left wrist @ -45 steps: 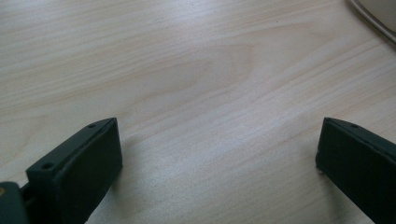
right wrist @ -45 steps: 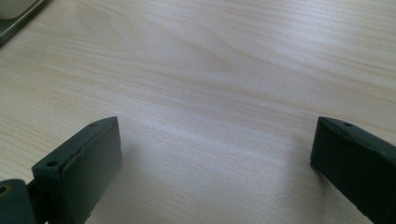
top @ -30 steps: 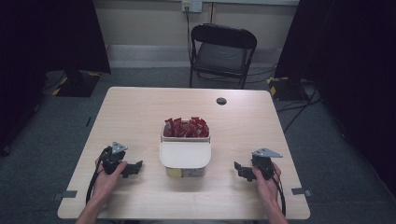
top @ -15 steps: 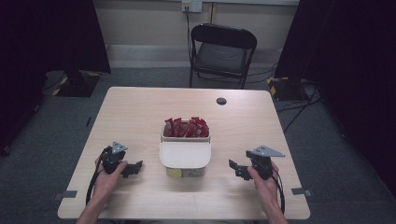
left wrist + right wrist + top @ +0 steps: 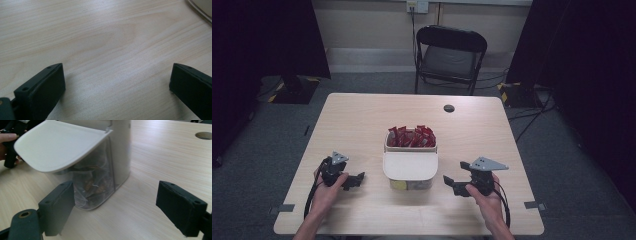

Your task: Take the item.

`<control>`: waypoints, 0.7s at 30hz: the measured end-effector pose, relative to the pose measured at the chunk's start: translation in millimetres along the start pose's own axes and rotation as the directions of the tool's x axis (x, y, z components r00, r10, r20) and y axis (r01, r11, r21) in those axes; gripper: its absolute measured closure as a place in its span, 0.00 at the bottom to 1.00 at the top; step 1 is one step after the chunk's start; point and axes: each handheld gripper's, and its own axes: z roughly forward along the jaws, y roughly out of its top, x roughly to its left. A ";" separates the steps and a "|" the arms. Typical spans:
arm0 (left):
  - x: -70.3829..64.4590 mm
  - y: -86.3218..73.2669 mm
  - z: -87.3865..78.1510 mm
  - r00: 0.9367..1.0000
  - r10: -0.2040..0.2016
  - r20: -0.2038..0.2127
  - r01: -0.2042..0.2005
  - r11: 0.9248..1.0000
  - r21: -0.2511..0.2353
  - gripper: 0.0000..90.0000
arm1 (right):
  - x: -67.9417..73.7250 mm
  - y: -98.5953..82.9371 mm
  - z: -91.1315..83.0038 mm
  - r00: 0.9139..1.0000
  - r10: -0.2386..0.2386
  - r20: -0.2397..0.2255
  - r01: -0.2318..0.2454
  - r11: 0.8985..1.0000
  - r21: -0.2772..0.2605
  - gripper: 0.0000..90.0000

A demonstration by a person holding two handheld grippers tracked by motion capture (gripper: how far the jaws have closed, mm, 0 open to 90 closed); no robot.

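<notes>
Beside white container (image 5: 410, 170), no readable label; left gripper (image 5: 357, 180), right gripper (image 5: 451, 185) wide apart, empty

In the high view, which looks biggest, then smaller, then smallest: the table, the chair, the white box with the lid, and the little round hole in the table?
1. Table, by far the largest.
2. Chair; it stands farther from the camera, so it looks smaller than it really is.
3. White box with its flap lid.
4. Round hole, smallest.

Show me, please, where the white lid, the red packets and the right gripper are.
white lid (image 5: 410, 166): high view, middle of its flat top.
red packets (image 5: 411, 137): high view, middle of the bunch.
right gripper (image 5: 450, 183): high view, between its open jaw tips.
</notes>
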 end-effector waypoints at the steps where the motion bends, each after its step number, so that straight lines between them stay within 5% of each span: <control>1: 0.0 0.0 0.0 1.000 0.000 0.000 0.000 1.000 0.000 0.00 | 0.0 0.0 0.0 1.000 0.000 0.000 0.000 1.000 0.000 0.17; 8: 0.0 0.0 0.0 1.000 0.000 0.000 0.000 1.000 0.000 0.00 | 14.7 3.8 9.4 0.997 -0.034 -0.067 0.034 0.999 -0.002 0.16; 21: 0.0 0.0 0.0 1.000 0.000 0.000 0.000 1.000 0.000 0.00 | 29.2 3.8 25.0 0.990 -0.069 -0.126 0.074 0.997 0.034 0.16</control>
